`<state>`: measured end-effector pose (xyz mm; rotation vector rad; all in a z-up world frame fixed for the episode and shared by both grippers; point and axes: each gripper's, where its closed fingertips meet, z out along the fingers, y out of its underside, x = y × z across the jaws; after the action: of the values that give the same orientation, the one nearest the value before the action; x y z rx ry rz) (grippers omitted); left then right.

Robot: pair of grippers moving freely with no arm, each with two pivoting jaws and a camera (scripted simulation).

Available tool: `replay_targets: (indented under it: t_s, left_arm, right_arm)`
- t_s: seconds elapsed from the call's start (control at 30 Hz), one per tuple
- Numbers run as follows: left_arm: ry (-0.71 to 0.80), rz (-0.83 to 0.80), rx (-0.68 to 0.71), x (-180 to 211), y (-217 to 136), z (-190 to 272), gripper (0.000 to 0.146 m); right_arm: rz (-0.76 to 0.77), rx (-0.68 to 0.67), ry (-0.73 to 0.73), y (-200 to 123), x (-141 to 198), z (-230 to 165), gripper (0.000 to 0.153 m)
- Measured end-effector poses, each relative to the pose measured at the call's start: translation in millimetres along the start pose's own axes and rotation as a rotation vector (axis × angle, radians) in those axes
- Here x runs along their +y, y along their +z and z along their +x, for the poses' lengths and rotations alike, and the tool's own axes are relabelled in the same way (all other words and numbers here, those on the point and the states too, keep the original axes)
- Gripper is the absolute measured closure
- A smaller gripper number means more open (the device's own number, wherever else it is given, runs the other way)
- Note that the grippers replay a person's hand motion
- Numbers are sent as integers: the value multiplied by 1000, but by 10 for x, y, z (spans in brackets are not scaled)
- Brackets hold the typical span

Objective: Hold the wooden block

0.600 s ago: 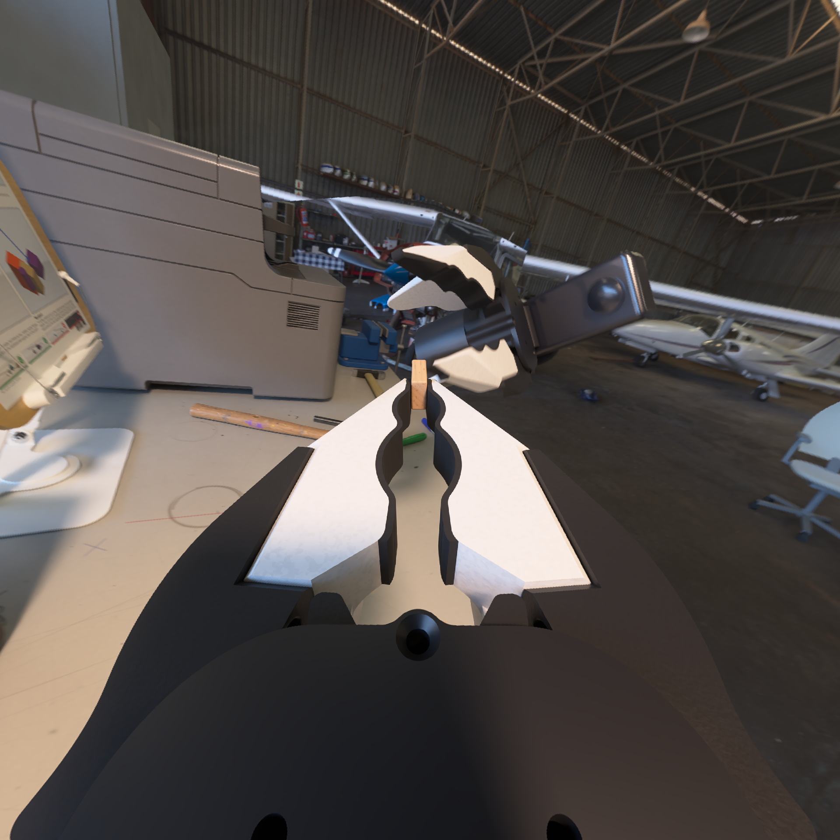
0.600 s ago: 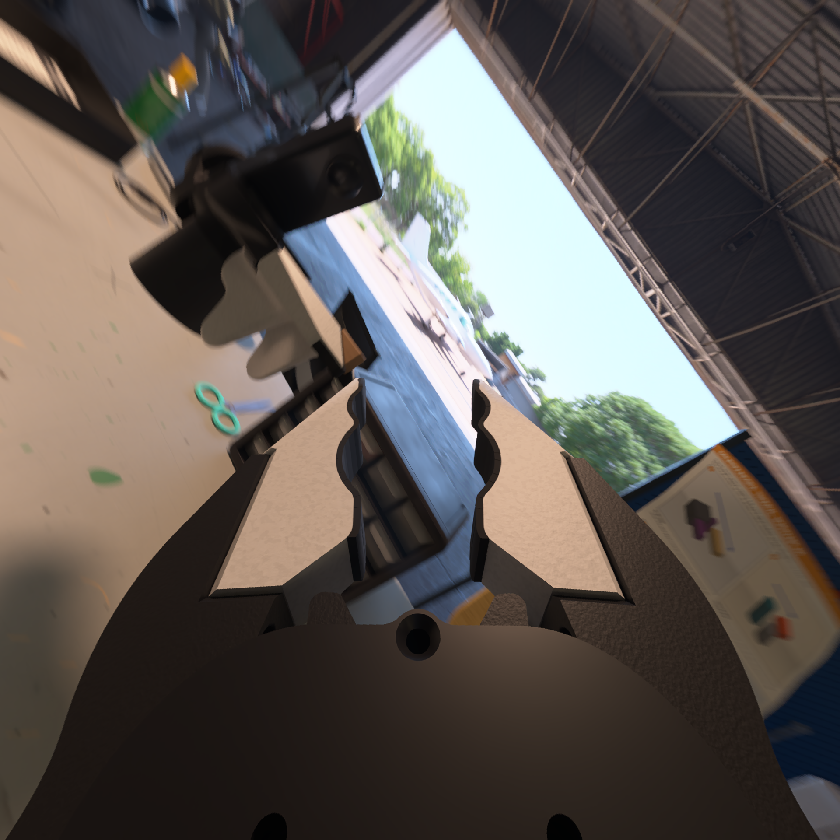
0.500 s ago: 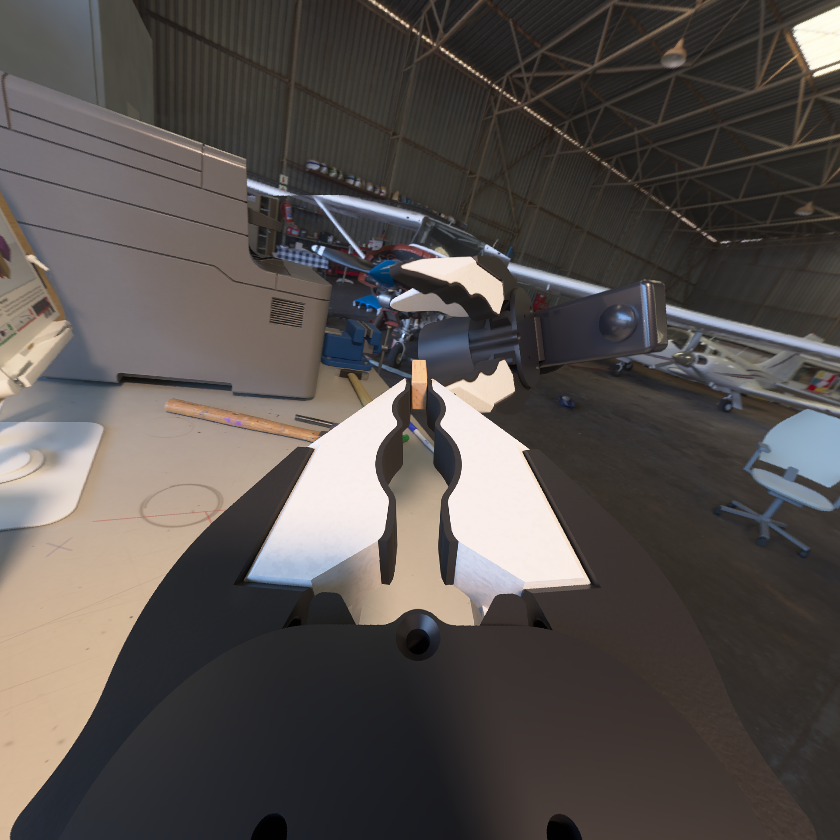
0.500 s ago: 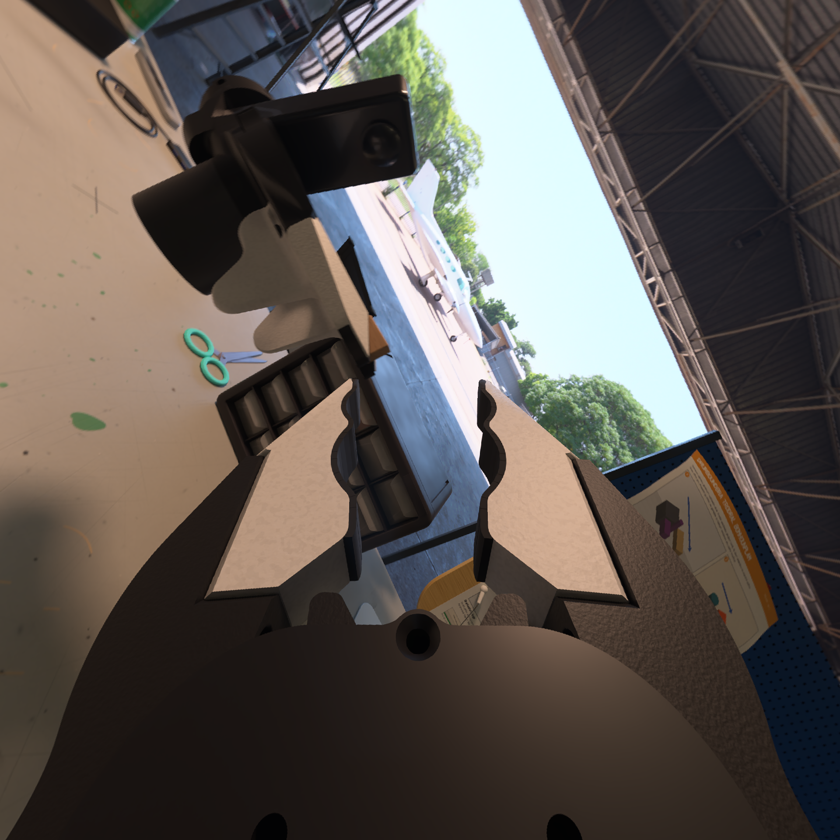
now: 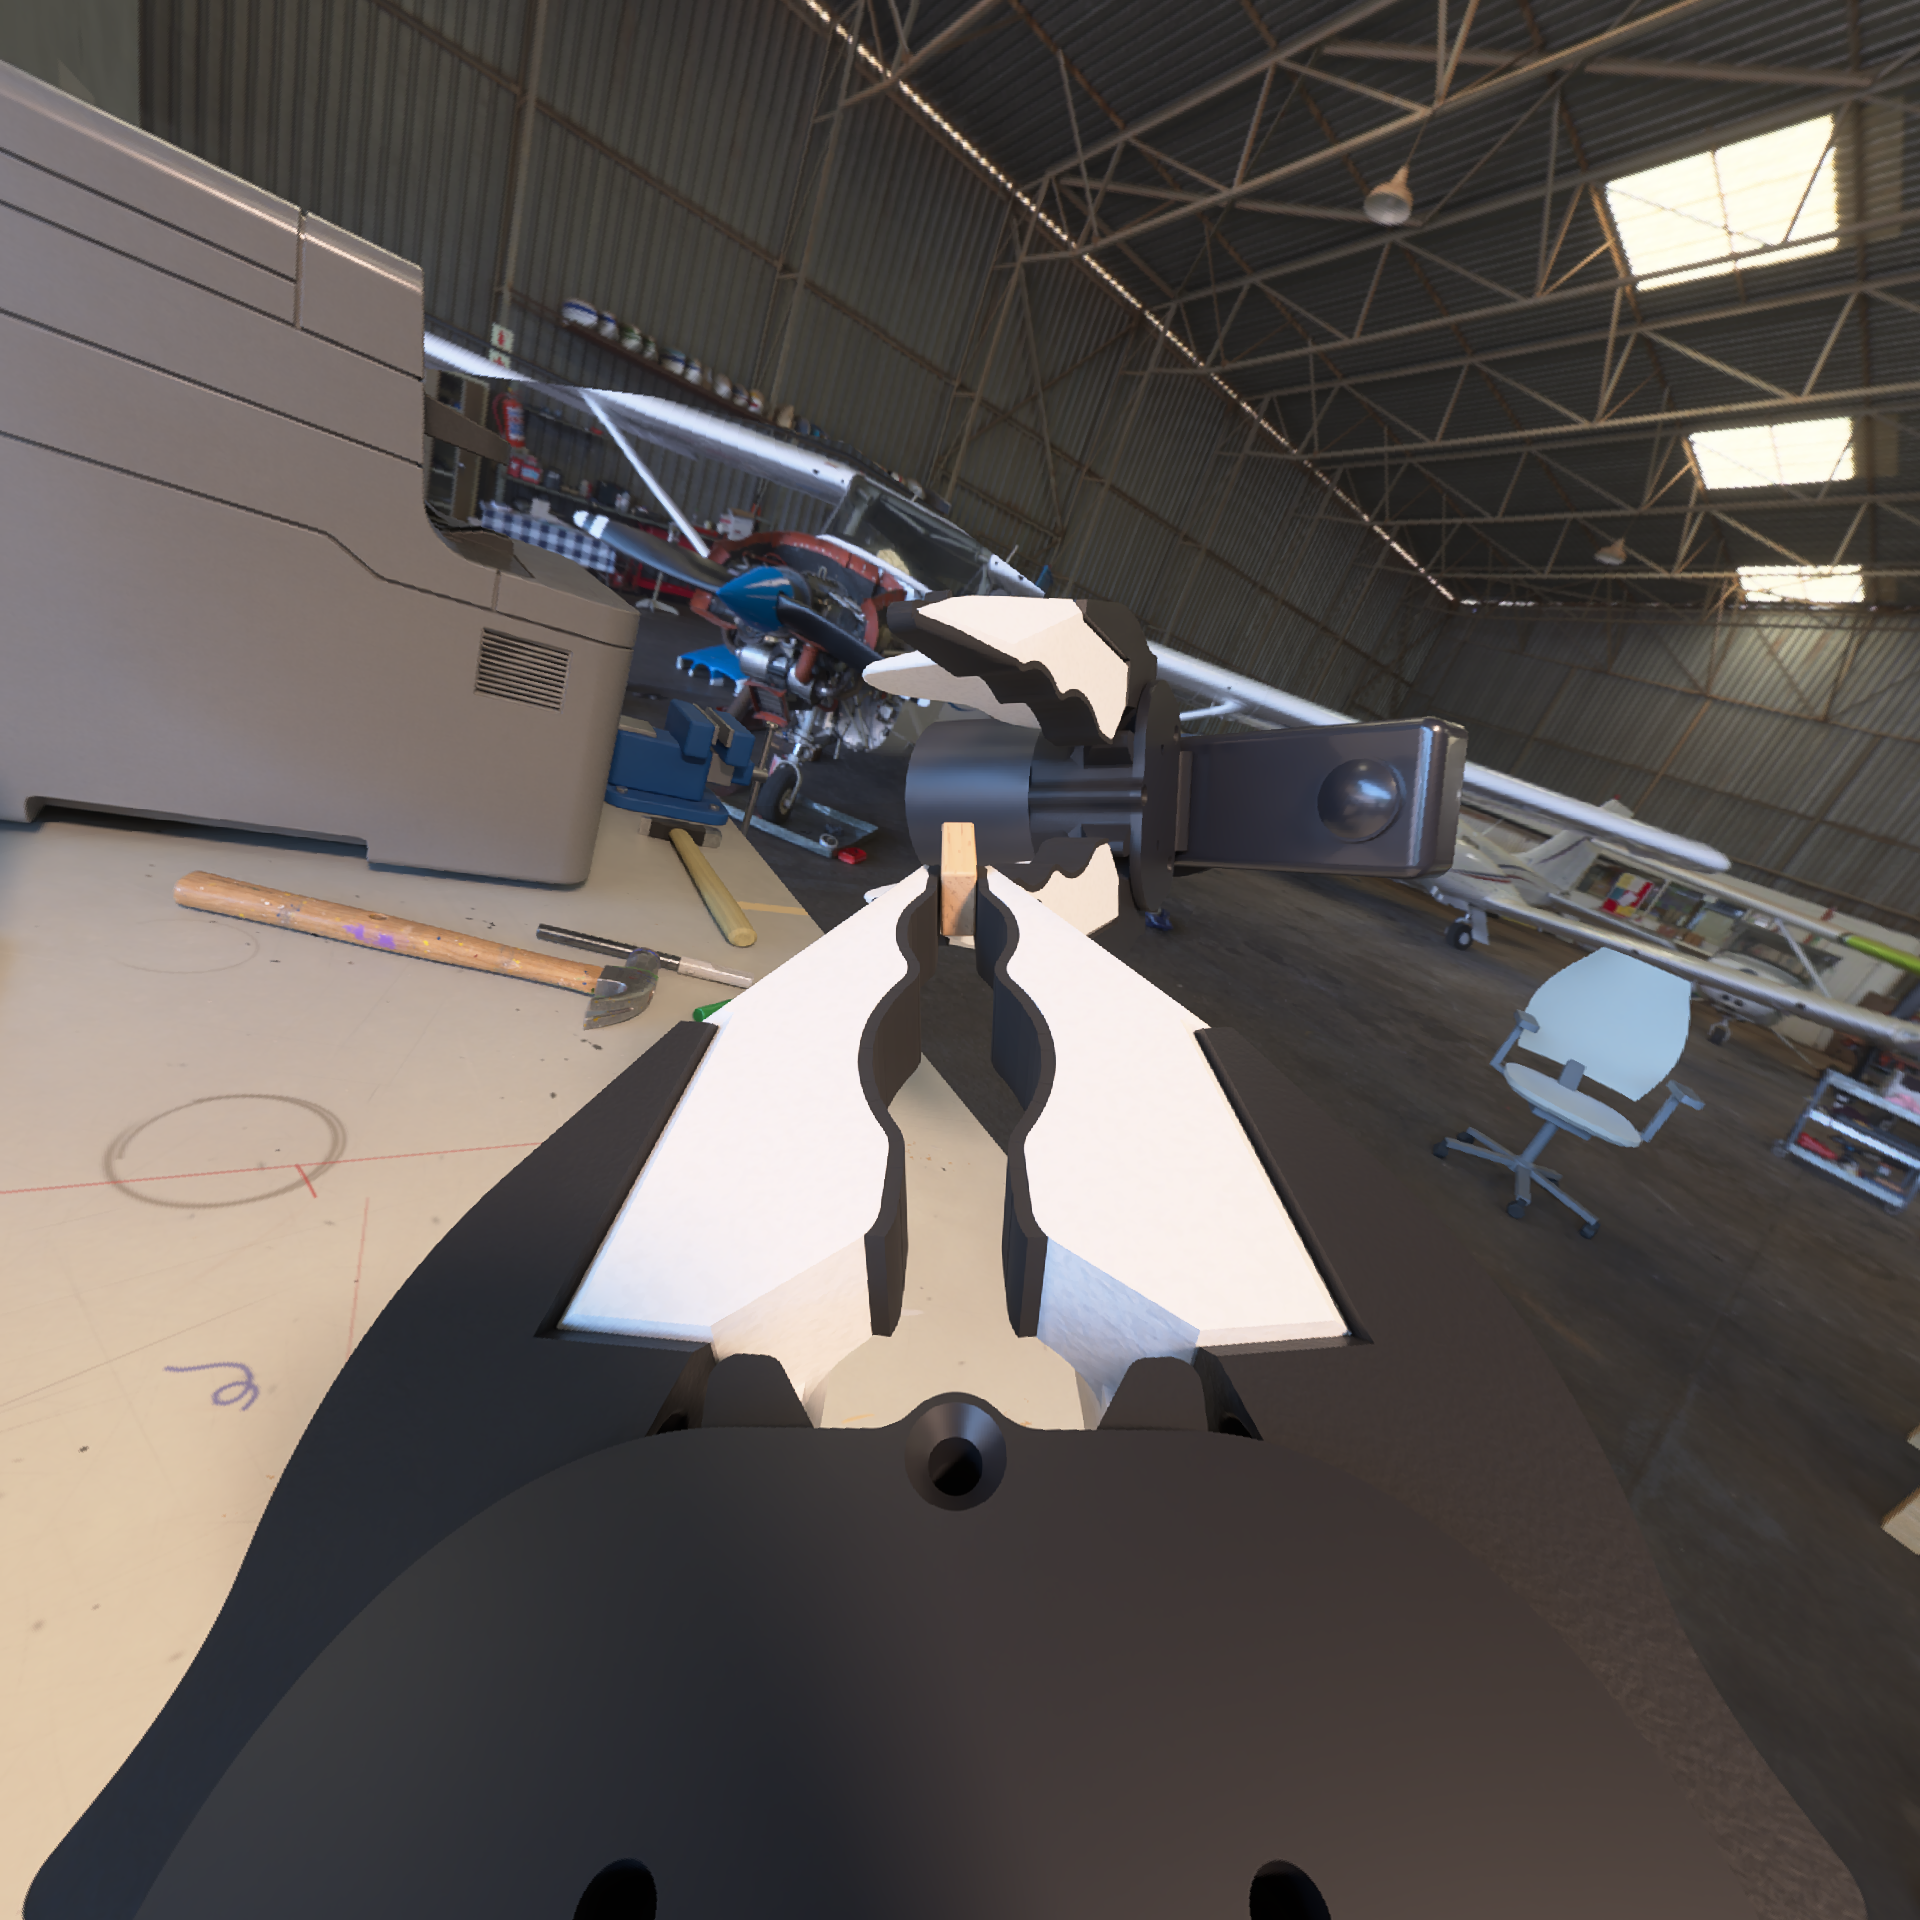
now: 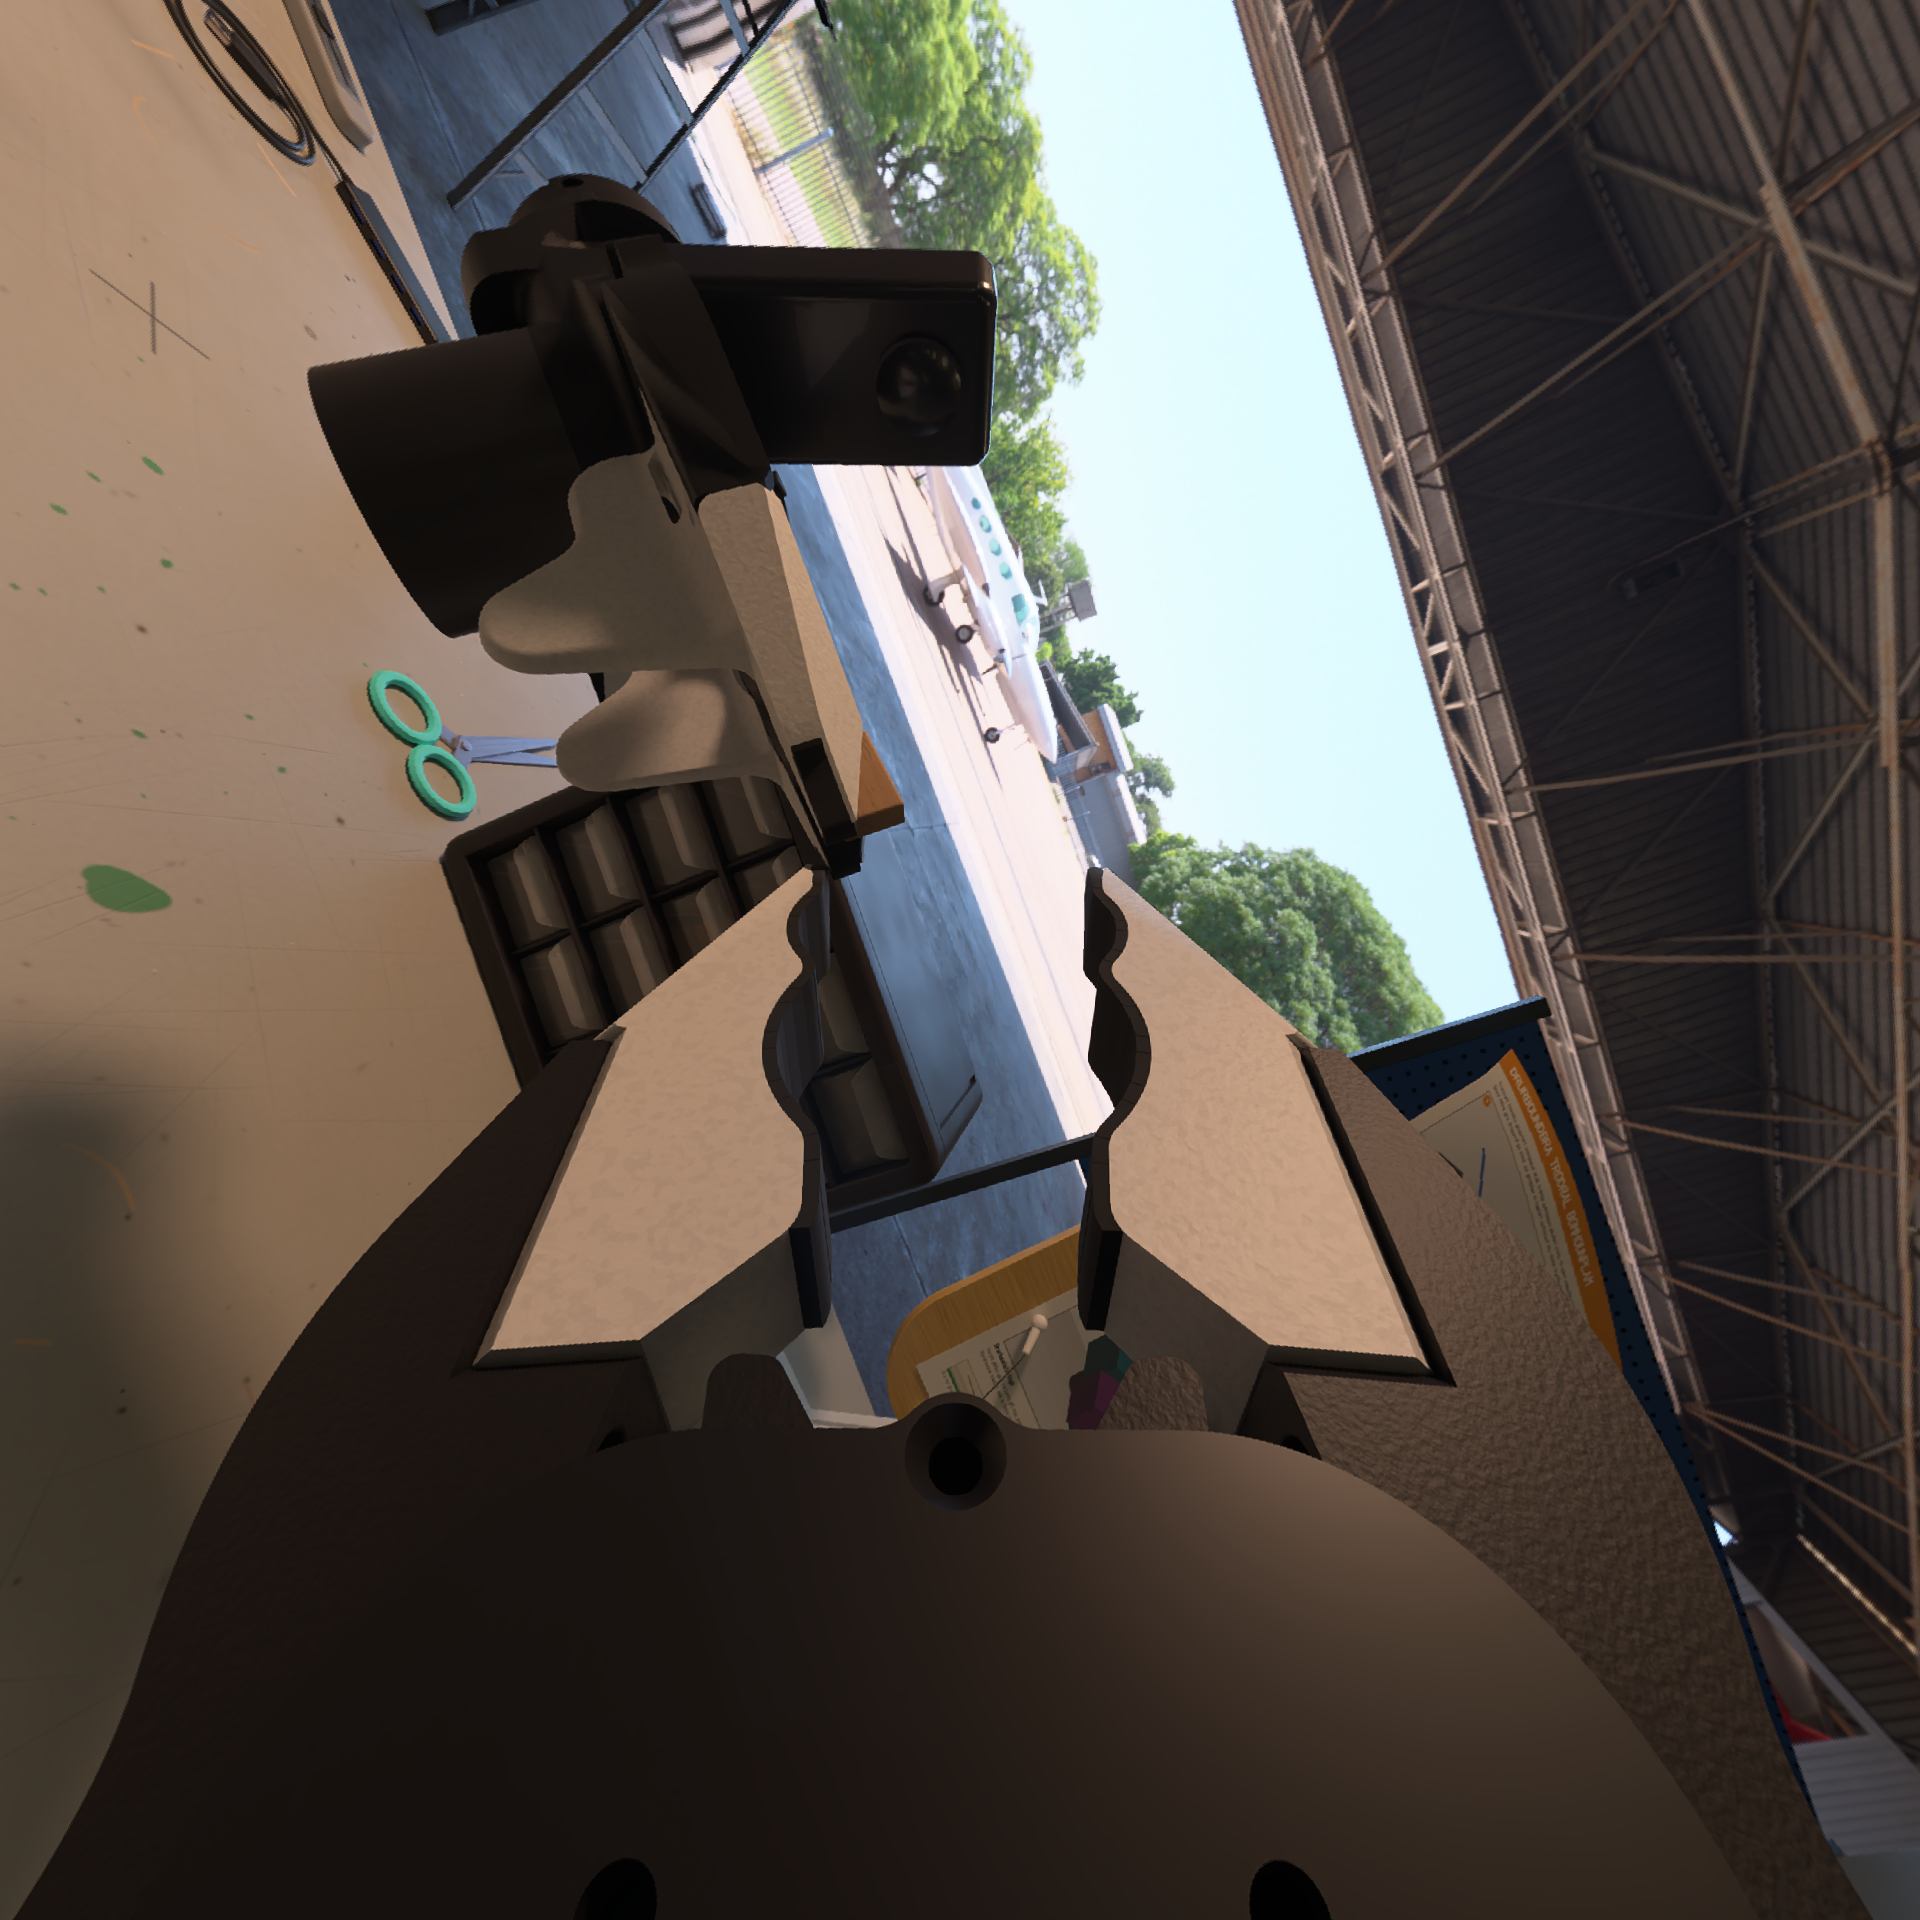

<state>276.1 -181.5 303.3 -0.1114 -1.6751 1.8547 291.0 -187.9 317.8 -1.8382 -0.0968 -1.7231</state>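
A thin wooden block (image 5: 957,878) stands upright, pinched between my left gripper's (image 5: 957,904) fingertips above the table edge. My left gripper is shut on it. My right gripper (image 5: 987,769) hangs just beyond the block, rolled on its side, jaws open and apart from the block. In the right wrist view my right gripper (image 6: 951,894) is open and empty. The left gripper (image 6: 831,821) comes down from the upper left, its tips just above my left finger. The block's (image 6: 878,795) edge sticks out between its fingers.
On the tan table (image 5: 156,1299) lie a hammer (image 5: 416,940), a second wooden handle (image 5: 712,883), a grey printer (image 5: 260,582) and a blue vise (image 5: 675,758). Green scissors (image 6: 426,738) and a black compartment tray (image 6: 623,904) lie below the grippers. An office chair (image 5: 1579,1070) stands off to the right.
The two grippers have drawn closer together; each looms larger in the other's view. The left gripper still holds the block. The right gripper stays open.
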Motion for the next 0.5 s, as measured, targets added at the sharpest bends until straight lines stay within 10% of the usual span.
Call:
replay_targets:
  t_s: [0.5]
  left_arm:
    - [2, -29, -5, 11, -27, 17, 141]
  right_arm:
    - [15, -1, -7, 14, -29, -21, 104]
